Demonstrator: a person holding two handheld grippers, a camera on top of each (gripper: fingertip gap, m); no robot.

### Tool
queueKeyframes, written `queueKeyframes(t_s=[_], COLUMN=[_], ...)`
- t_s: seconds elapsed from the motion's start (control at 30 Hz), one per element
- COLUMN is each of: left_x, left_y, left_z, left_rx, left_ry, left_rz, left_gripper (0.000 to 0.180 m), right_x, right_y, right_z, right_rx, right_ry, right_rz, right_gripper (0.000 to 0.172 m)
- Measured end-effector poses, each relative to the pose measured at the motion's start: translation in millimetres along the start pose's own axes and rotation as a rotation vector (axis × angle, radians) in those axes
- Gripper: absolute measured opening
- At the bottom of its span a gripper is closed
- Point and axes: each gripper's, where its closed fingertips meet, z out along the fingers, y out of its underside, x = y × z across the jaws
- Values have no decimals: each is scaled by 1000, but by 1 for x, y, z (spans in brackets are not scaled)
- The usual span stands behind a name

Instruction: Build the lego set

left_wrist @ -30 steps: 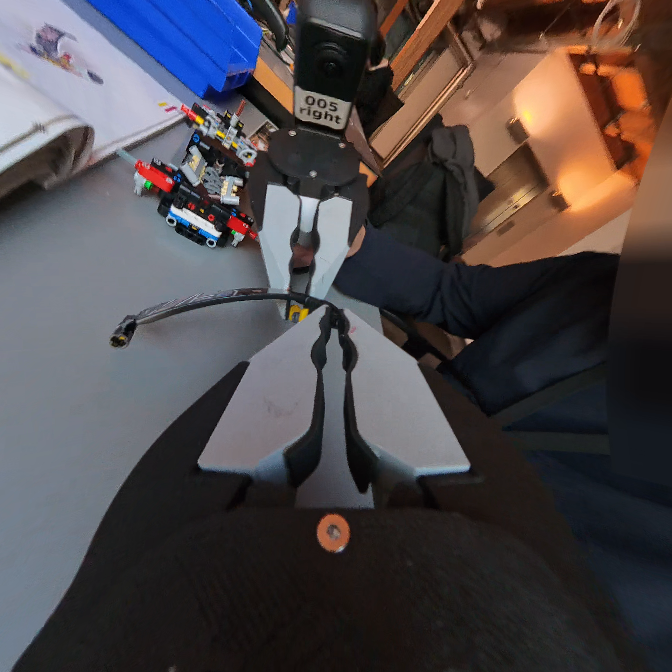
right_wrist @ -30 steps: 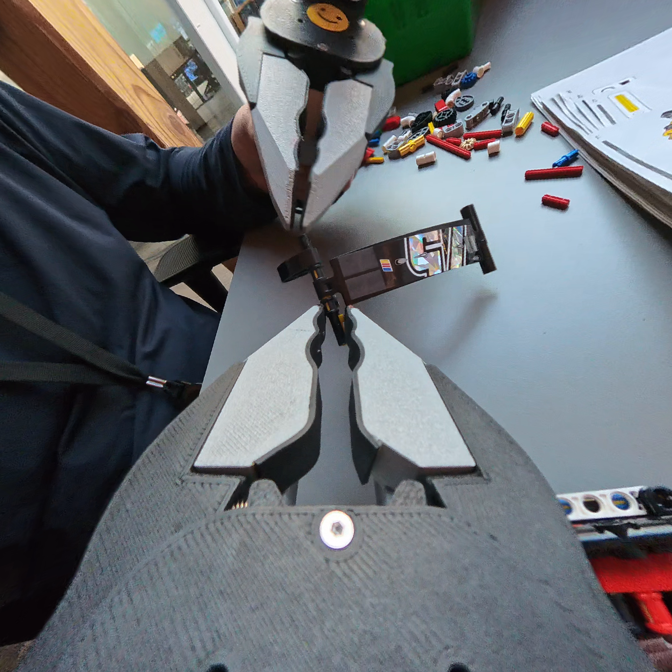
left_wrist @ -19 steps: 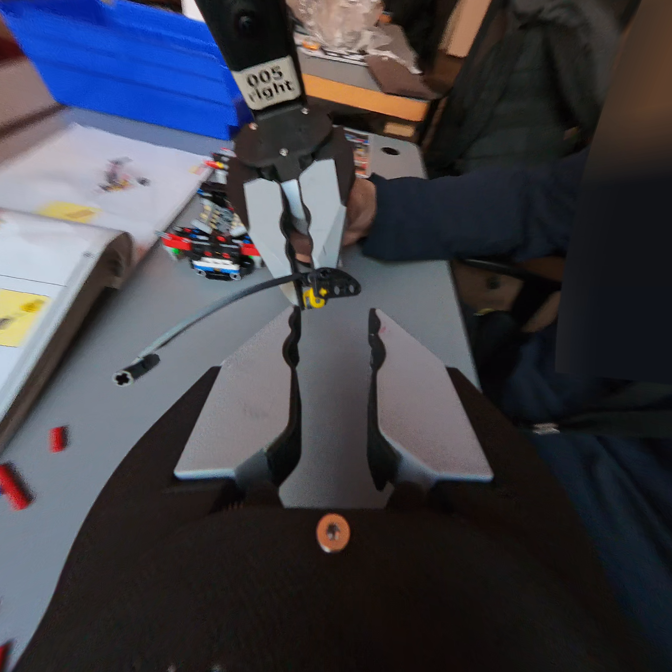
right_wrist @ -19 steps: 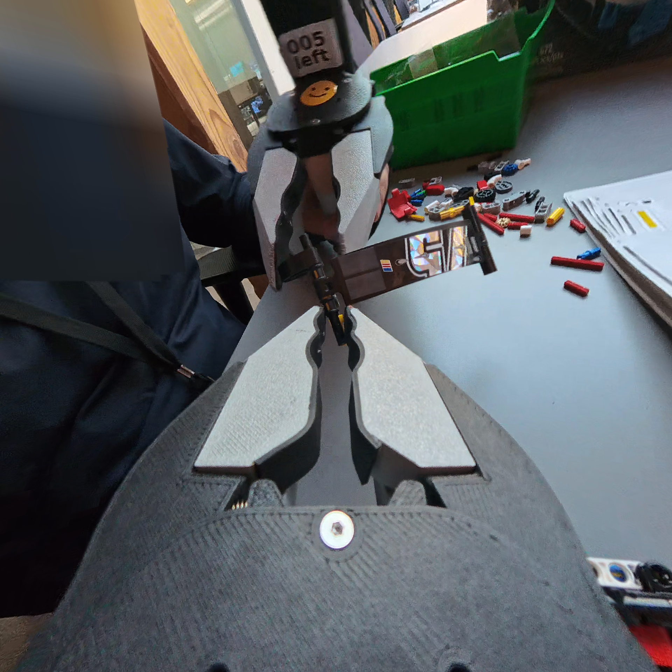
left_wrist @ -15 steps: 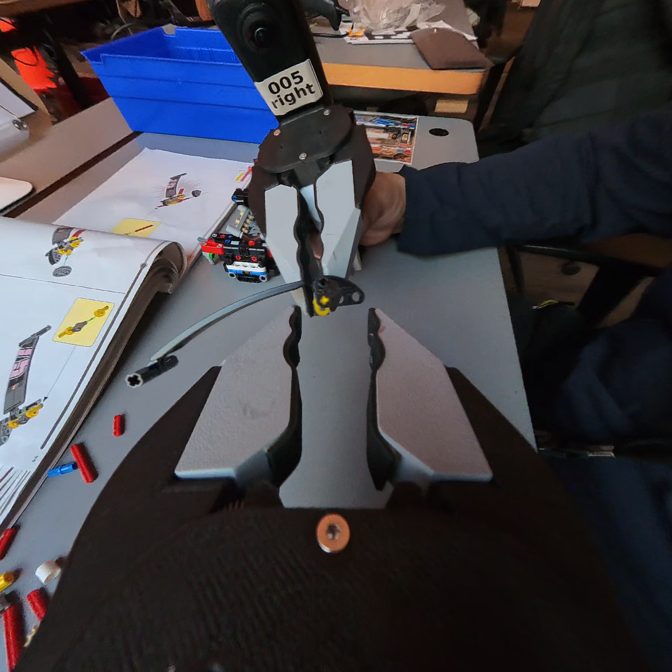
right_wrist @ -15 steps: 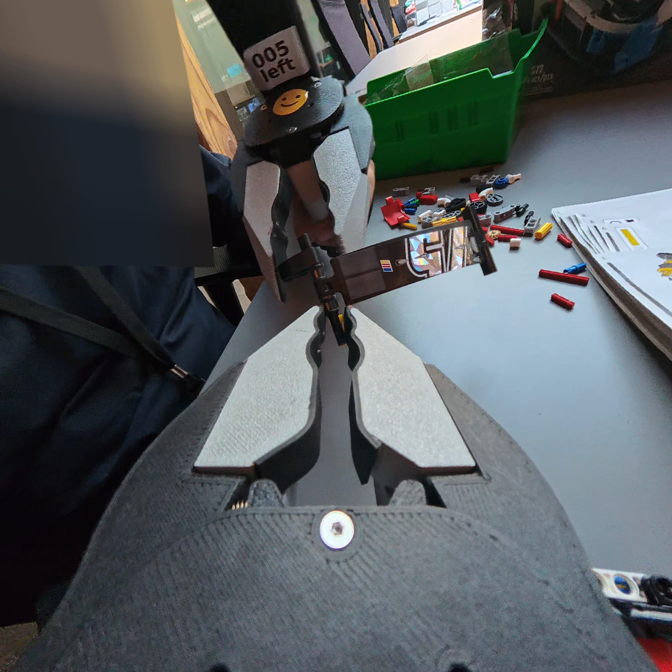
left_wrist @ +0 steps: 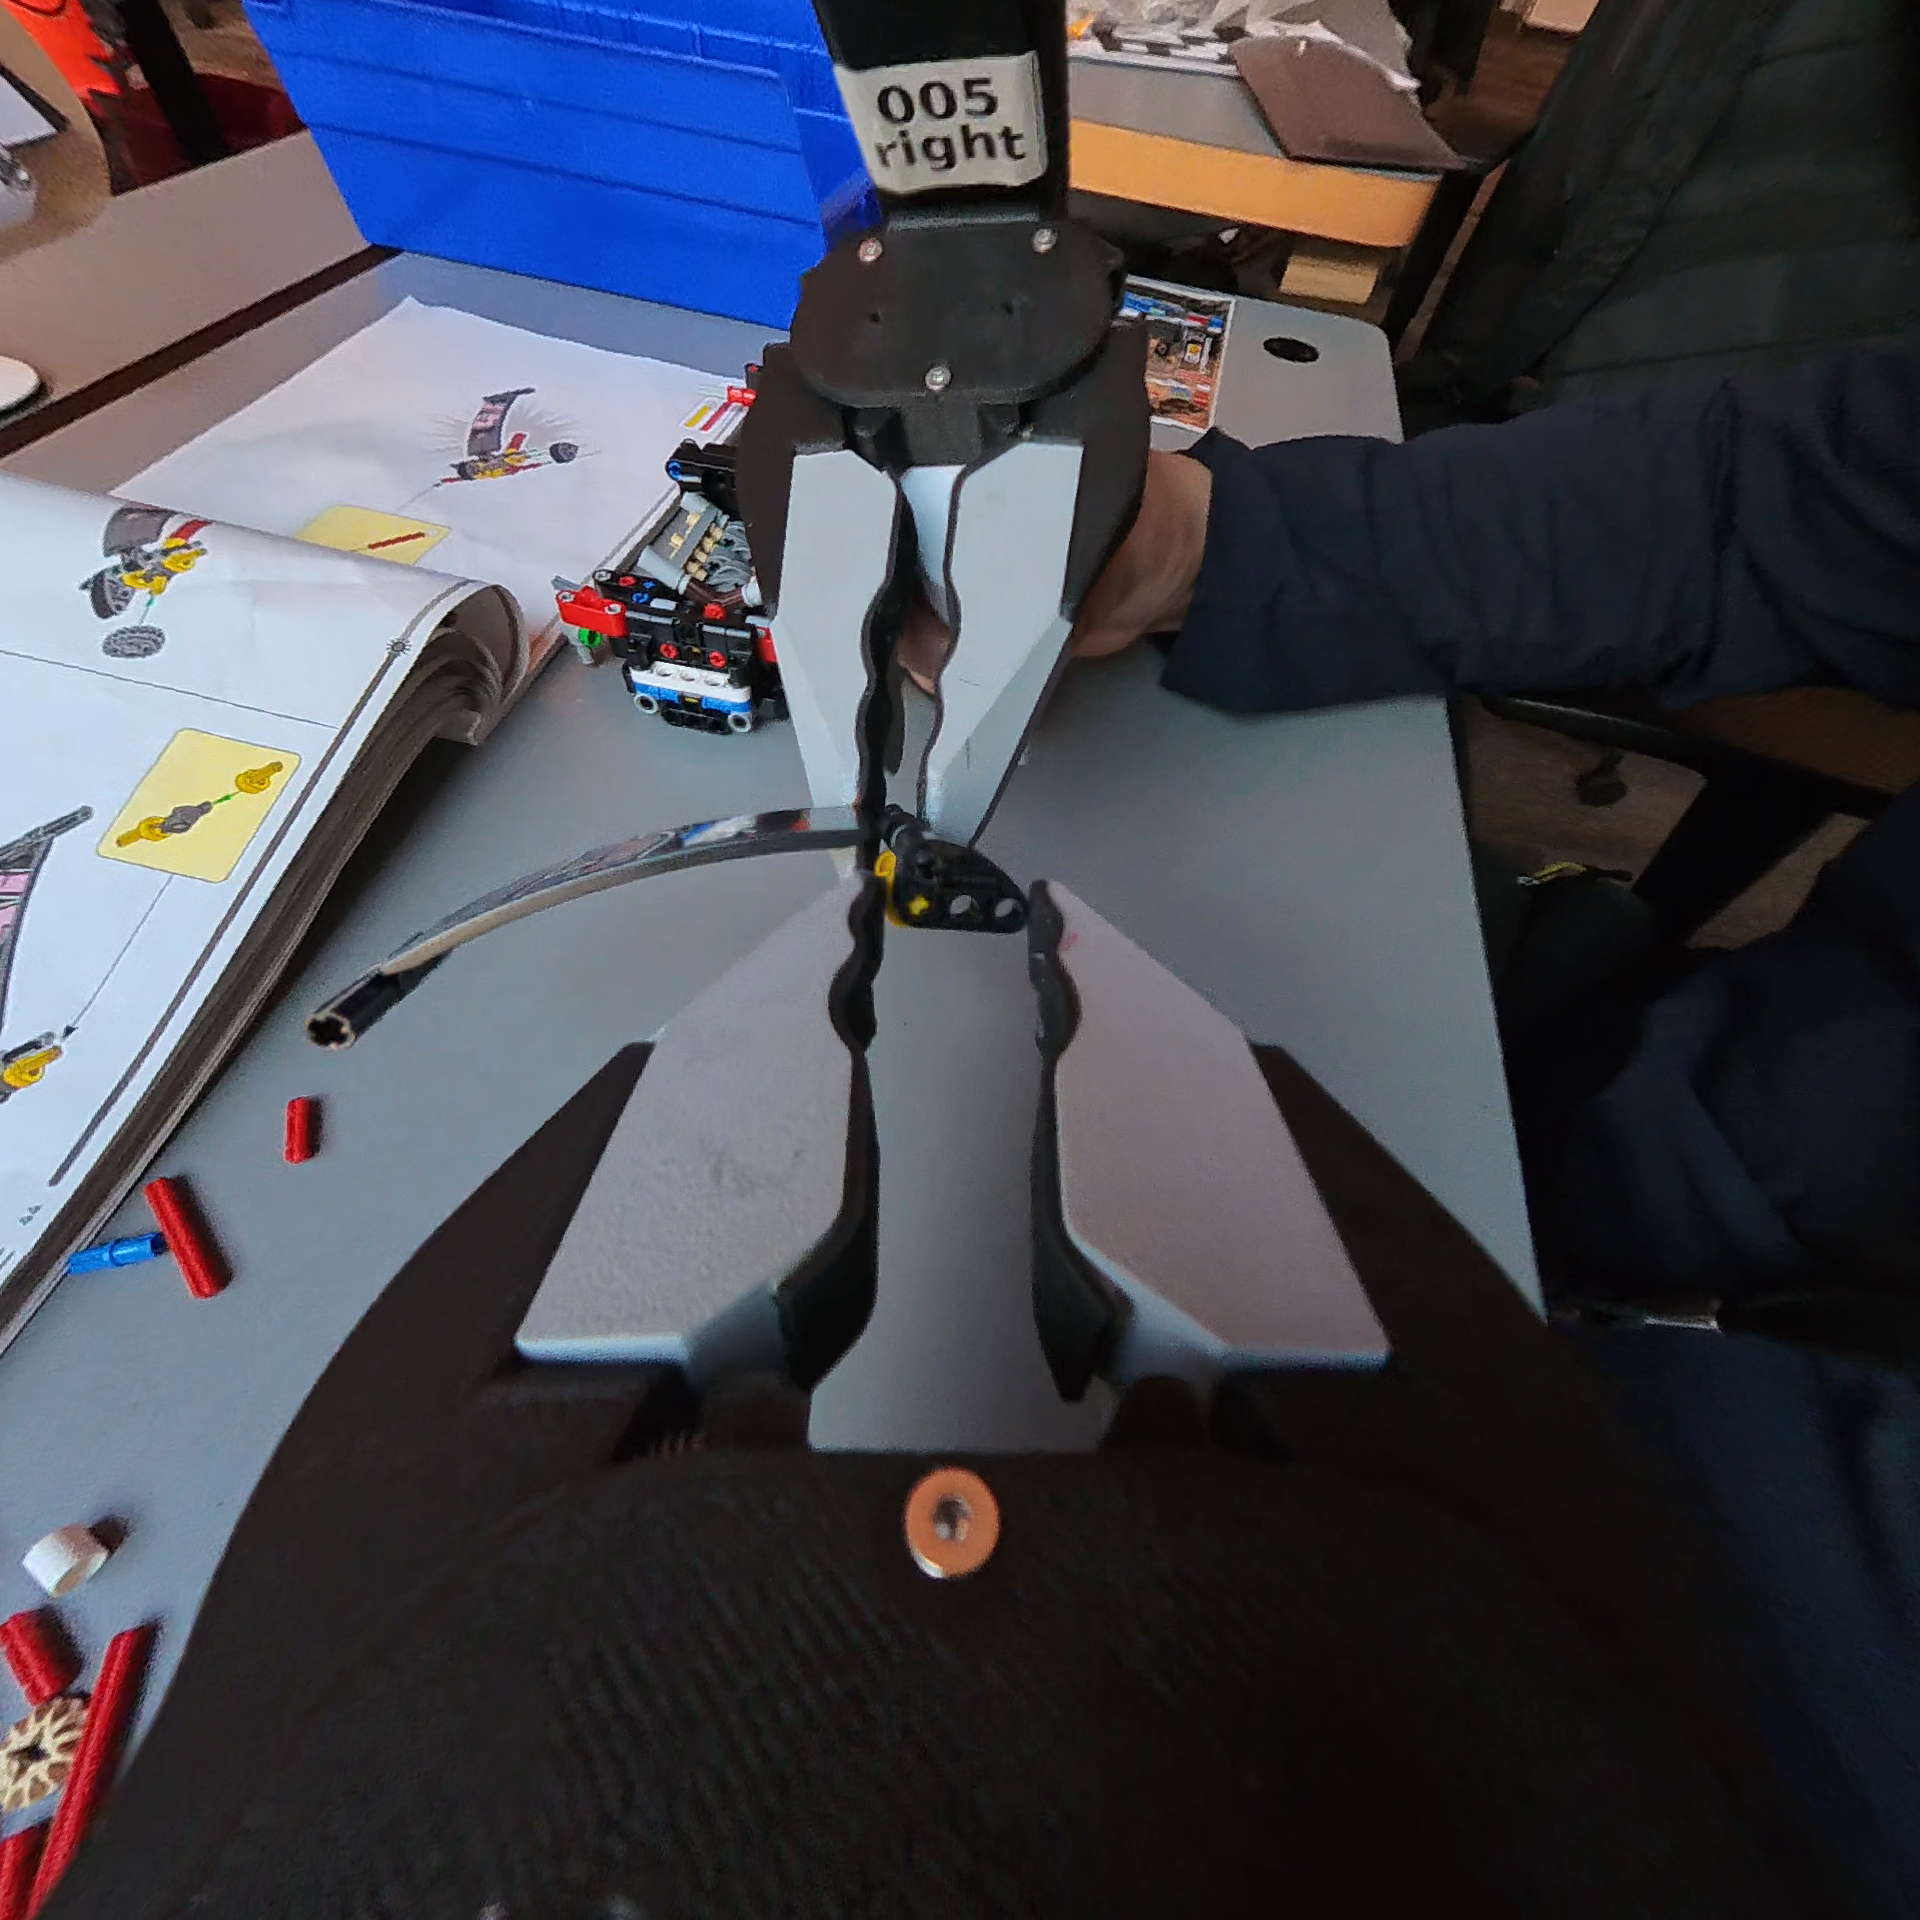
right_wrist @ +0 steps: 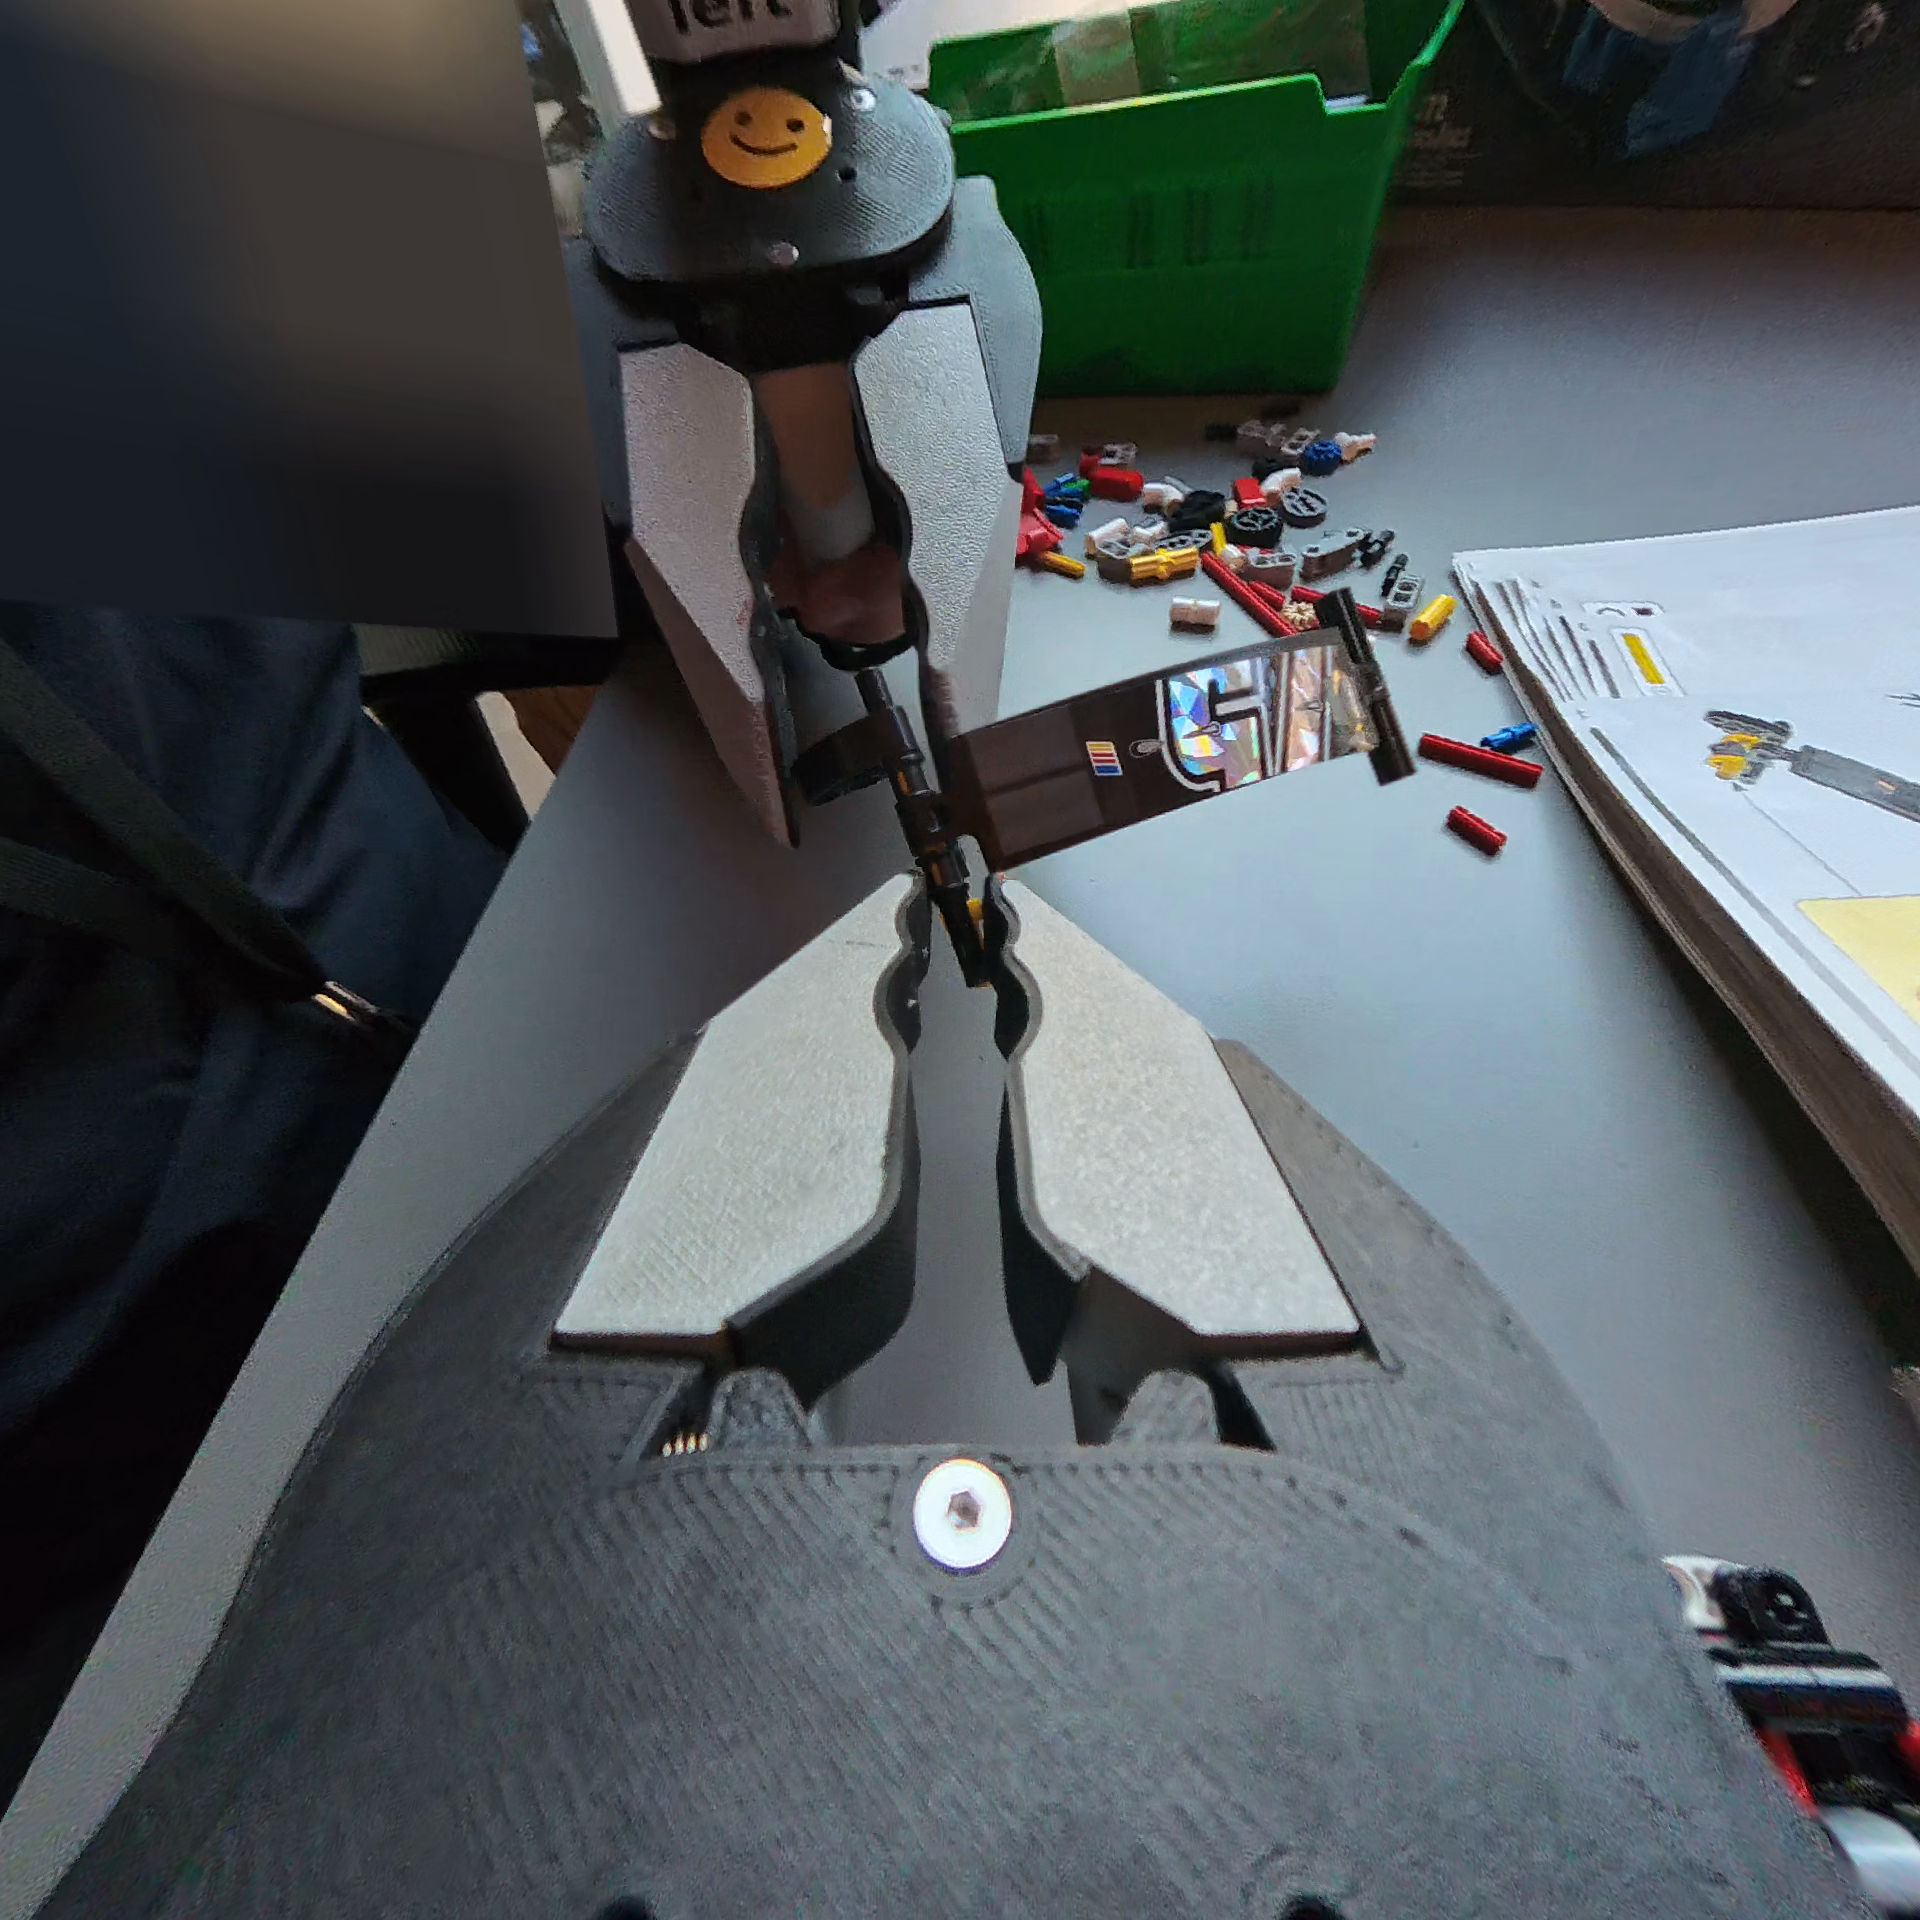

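My right gripper [right_wrist: 956,925] is shut on a thin black axle [right_wrist: 940,883] that carries a black flexible panel with a shiny sticker [right_wrist: 1174,748], held above the grey table [right_wrist: 1351,1039]. In the left wrist view it comes down from the top [left_wrist: 904,810], and the panel shows edge-on as a curved strip [left_wrist: 623,873]. A black triangular piece [left_wrist: 956,899] with a yellow pin sits at the axle's end. My left gripper [left_wrist: 951,904] is shut on that piece, one pad at each end. The left gripper also shows in the right wrist view [right_wrist: 852,748].
An open instruction booklet [left_wrist: 208,665] lies on the left and a part-built model [left_wrist: 686,644] stands behind the right gripper. A blue bin [left_wrist: 571,135] is at the back. A green bin [right_wrist: 1174,239] stands behind several loose pieces [right_wrist: 1226,520]. A person's sleeve [left_wrist: 1507,540] reaches in.
My left gripper went from shut to wide open, swung round, and has now narrowed onto the triangular piece. The right gripper kept its hold on the axle throughout.
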Motion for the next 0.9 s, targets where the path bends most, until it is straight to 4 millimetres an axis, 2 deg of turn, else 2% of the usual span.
queueKeyframes(t_s=[0.1, 0.23, 0.4, 0.6, 0.73, 0.83, 0.9], left_x=[-3, -9, -14, -22, -39, -49, -52], left_y=[4, 5, 12, 7, 3, 7, 8], left_z=[2, 4, 4, -2, -9, -10, -8], left_rx=[-22, -31, -26, 36, 68, 19, -8], left_ry=[-40, -77, -55, -25, -116, -227, -283], left_rz=[38, 62, 7, -82, -62, 19, 77], left_gripper=[24, 24, 24, 24, 23, 24, 24], right_x=[4, 10, 16, 23, 33, 33, 37], right_y=[3, 3, 0, 0, -6, -15, -14], right_z=[1, 2, -3, -9, -12, -8, -3], right_rx=[-24, -12, 19, 63, 152, 245, 262], right_ry=[38, 49, 86, 86, 80, 43, 68], right_rz=[9, 106, 141, 233, 389, 514, 570], right_gripper=[7, 10, 17, 29, 39, 50, 54])
